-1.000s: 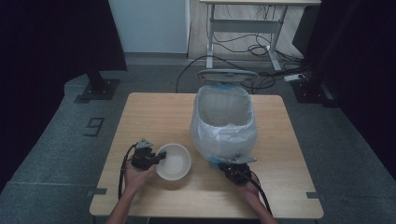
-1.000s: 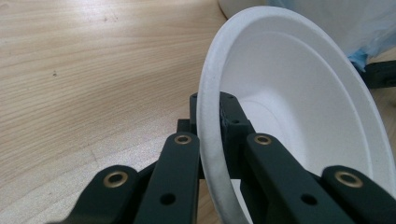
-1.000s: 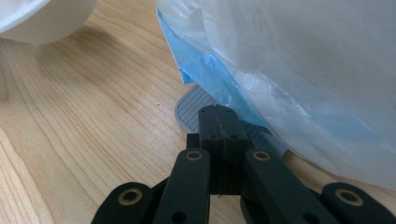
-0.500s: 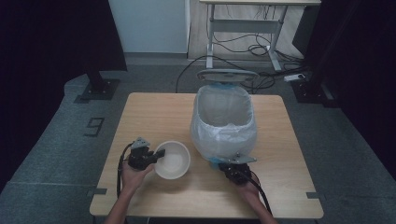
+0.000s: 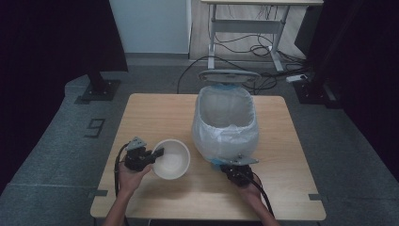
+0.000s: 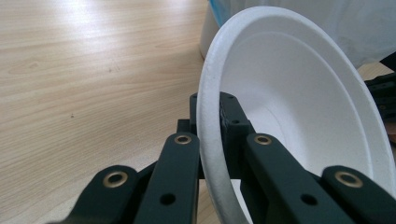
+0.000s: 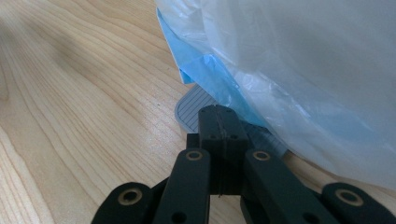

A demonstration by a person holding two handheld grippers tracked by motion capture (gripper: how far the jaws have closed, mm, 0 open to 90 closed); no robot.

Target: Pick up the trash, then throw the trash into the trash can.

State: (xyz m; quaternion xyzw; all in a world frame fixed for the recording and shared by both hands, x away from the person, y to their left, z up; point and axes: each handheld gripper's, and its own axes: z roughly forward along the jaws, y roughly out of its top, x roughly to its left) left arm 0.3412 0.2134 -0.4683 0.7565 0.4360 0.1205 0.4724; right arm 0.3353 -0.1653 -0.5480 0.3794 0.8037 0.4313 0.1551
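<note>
Two tools near the counter's front edge — left tool (image 5: 157,153) clamps the white bowl's (image 5: 173,158) rim; right tool (image 5: 235,167) closed, empty, on the bin's (image 5: 226,120) pedal (image 7: 194,109).

Left gripper (image 5: 157,153) has the white bowl (image 5: 172,159) by its rim, right gripper (image 5: 234,165) sits against the bagged bin (image 5: 227,123).

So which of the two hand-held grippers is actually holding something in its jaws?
The left hand-held gripper: its jaws pinch the rim of the white foam bowl. The right hand-held gripper is shut with nothing between its jaws, resting on the pedal of the bag-lined bin.
</note>
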